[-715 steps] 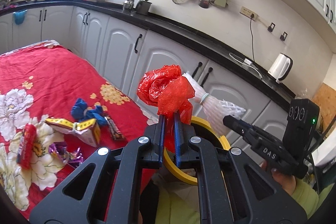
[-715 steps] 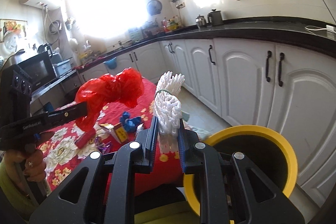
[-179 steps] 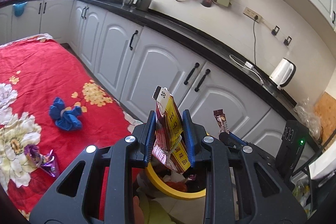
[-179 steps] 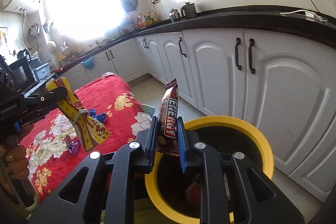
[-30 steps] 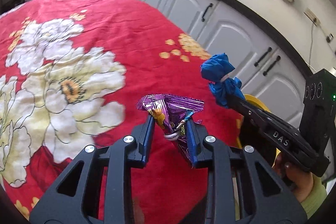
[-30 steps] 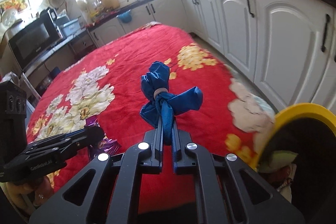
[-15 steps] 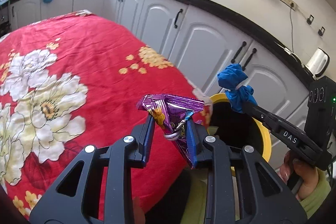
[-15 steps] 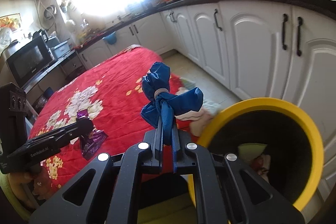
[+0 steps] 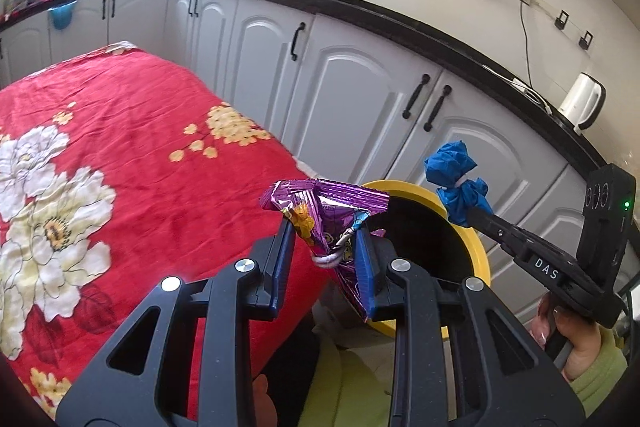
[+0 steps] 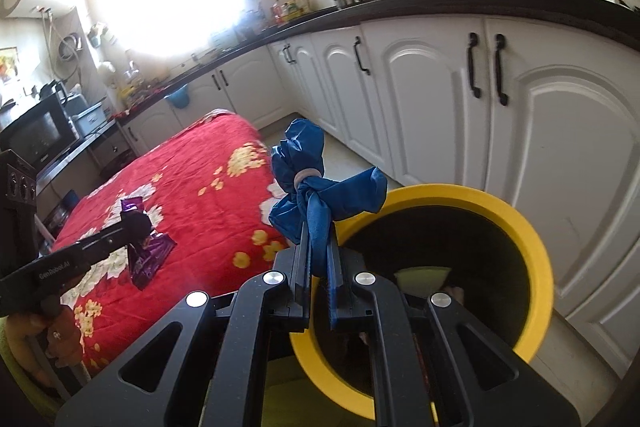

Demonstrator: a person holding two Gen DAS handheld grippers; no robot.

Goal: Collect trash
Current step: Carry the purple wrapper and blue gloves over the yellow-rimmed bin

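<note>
Pinching a crinkled purple foil wrapper (image 9: 332,223) at frame centre, the left gripper (image 9: 325,251) holds it beside the yellow bin (image 9: 476,255). Lower centre, the right gripper (image 10: 318,259) clamps a knotted blue bag (image 10: 316,183) at the bin's left rim.

Bin (image 10: 536,267) stands between table (image 9: 120,131) and cabinets (image 9: 360,99).

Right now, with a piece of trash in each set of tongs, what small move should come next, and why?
Probably carry both a little further over the yellow bin. The right tongs pinch the blue knotted bag at the rim's near edge; the left tongs grip the purple foil wrapper just short of the opening, so releasing now might miss.
</note>
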